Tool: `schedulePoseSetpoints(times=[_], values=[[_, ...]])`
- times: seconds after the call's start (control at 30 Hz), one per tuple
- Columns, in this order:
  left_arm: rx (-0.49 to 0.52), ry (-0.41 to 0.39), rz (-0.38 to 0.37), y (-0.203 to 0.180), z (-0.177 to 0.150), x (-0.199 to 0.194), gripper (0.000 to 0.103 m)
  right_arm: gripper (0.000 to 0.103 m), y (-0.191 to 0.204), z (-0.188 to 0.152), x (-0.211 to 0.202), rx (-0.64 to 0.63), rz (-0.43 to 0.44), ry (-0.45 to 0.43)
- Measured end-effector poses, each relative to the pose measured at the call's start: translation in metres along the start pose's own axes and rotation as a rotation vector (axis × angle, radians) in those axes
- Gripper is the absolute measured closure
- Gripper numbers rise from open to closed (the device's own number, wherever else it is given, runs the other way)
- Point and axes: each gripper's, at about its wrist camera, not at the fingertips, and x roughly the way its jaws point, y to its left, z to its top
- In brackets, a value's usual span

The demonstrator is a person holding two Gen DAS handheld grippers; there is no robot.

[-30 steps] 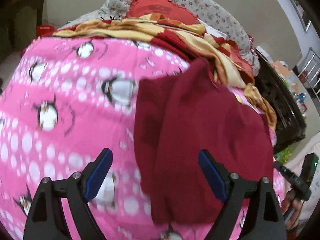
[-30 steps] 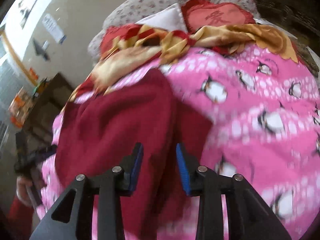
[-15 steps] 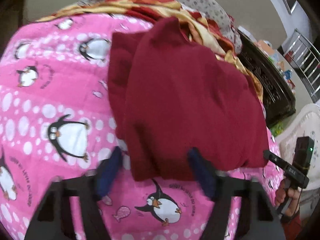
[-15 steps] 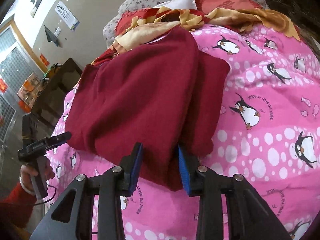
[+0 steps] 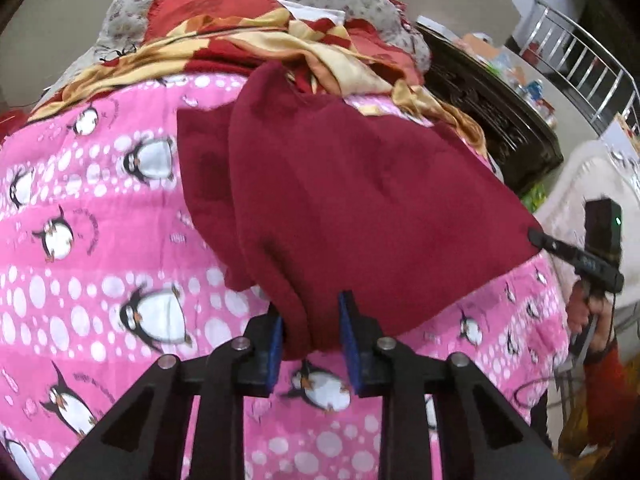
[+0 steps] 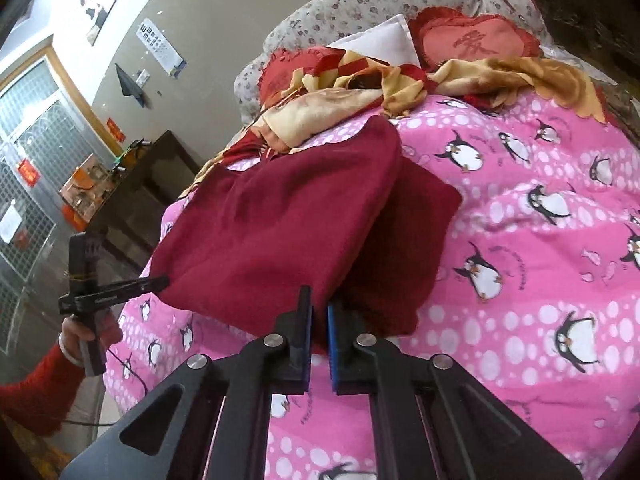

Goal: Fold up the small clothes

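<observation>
a dark red garment lies across the middle of both views on a pink penguin-print blanket, doubled over so that a narrower under-layer sticks out along one side, at the left in the left wrist view and at the right in the right wrist view. in the left wrist view the left gripper sits at bottom centre with a bunched fold of the garment's near edge between its blue pads, and its jaws are closing on that cloth, the fabric already gathered and touching both pads. in the right wrist view the right gripper is at bottom centre, its blue pads pressed nearly together and pinching the near edge of the same garment, a thin strip of red showing between them. each gripper also shows in the other's view, at the garment's far corner: the right one at the right edge of the left wrist view, the left one at the left edge of the right wrist view, held by a hand in a red sleeve. above the garment, near the top of both frames, a crumpled red and yellow cloth lies beside a red heart-shaped cushion and a grey floral pillow.
</observation>
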Motion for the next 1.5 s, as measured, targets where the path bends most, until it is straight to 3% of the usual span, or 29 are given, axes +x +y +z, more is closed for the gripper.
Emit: schedulePoseSetpoints(times=[0.1, 0.2, 0.27, 0.43, 0.57, 0.7, 0.83, 0.97, 1.23, 1.4, 1.47, 1.5], values=[[-0.016, 0.057, 0.038, 0.009, -0.023, 0.022, 0.08, 0.086, -0.015, -0.018, 0.016, 0.025, -0.052, 0.065], [-0.08, 0.037, -0.002, 0.02, -0.031, 0.022, 0.078, 0.086, -0.031, -0.033, 0.034, 0.073, -0.083, 0.122], [-0.087, 0.027, 0.01, 0.022, -0.031, 0.011, 0.075, 0.086, -0.033, -0.034, 0.035, 0.086, -0.078, 0.118], [-0.07, 0.002, 0.128, 0.038, -0.036, -0.014, 0.076, 0.085, -0.015, -0.024, 0.025, 0.0, -0.117, 0.121], [-0.104, -0.028, 0.119, 0.042, -0.033, -0.028, 0.075, 0.079, -0.001, -0.015, 0.013, -0.029, -0.201, 0.085], [-0.081, -0.035, 0.1, 0.022, -0.03, -0.024, 0.054, 0.064, 0.009, -0.005, -0.004, -0.018, -0.161, 0.001], [-0.021, -0.005, 0.15, 0.0, -0.032, -0.002, 0.053, 0.063, 0.03, 0.008, 0.012, -0.096, -0.171, 0.032], [-0.003, 0.057, 0.155, -0.001, -0.041, 0.014, 0.078, 0.063, 0.041, 0.006, 0.024, -0.11, -0.123, 0.047], [-0.018, 0.026, 0.088, 0.006, -0.034, 0.014, 0.077, 0.063, 0.03, -0.003, 0.035, -0.039, -0.106, 0.077], [-0.001, 0.039, 0.099, 0.006, -0.032, 0.021, 0.077, 0.063, 0.029, -0.005, 0.035, -0.034, -0.106, 0.087], [-0.003, 0.051, 0.087, 0.007, -0.03, 0.028, 0.092, 0.063, 0.029, -0.005, 0.038, -0.03, -0.106, 0.093], [-0.005, 0.056, 0.074, 0.007, -0.03, 0.03, 0.093, 0.063, 0.029, -0.006, 0.039, -0.028, -0.105, 0.093]])
